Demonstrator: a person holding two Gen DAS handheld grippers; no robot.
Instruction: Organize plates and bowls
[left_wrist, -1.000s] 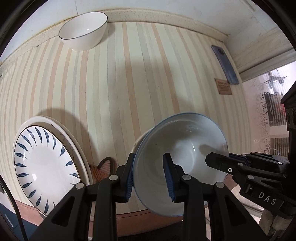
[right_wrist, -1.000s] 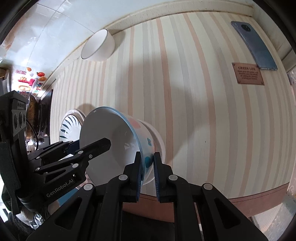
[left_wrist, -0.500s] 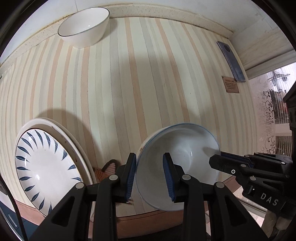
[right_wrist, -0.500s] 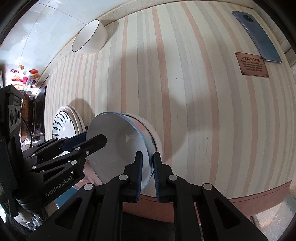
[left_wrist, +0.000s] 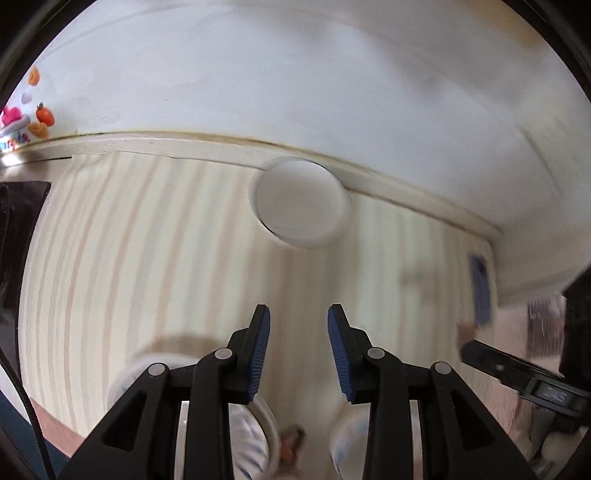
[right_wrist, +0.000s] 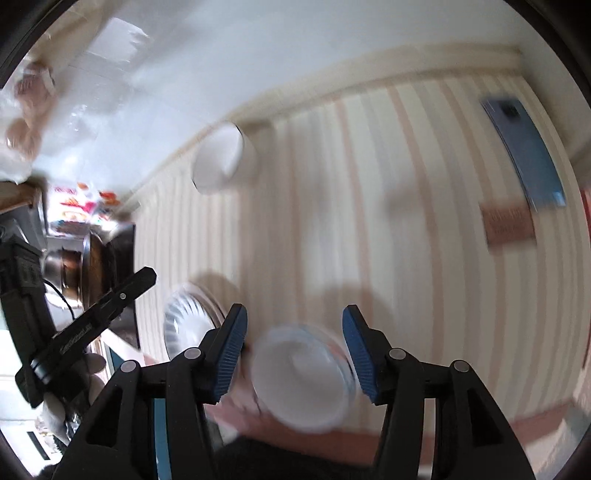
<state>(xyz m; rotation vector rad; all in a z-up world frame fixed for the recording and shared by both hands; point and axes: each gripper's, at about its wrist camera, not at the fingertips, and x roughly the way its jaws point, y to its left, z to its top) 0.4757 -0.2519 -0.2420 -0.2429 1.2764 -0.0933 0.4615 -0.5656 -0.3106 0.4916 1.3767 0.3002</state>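
The striped tabletop (right_wrist: 369, 184) takes up most of both views, cream with pink and grey bands, and the whole middle stretch of it is bare. At the far side it ends in a pale raised ledge (left_wrist: 184, 146) where the wall starts. The near edge curves across the bottom of the right wrist view with a reddish-brown border.

Everything's pretty motion-blurred, so take the fine detail loosely.

The blue-rimmed bowl (right_wrist: 301, 380) sits close to that near edge, on the table between the spread fingers of the right gripper (right_wrist: 293, 347). The fingers are wide apart and there's a gap to the bowl on each side, so it's let go. Just to the left of it is the patterned plate (right_wrist: 186, 325), also near the front edge; whether it touches the bowl I can't tell.

The left gripper (left_wrist: 298, 350) is spread open too, with nothing between its pads, only bare striped table ahead of it. It's pointing toward the white bowl (left_wrist: 301, 206), which sits way at the back, right up against the ledge and well apart from the other dishes.

Off on the right side there's a blue phone (right_wrist: 524, 147) lying flat near the table's edge, with a small brown label (right_wrist: 508, 225) just beside it.
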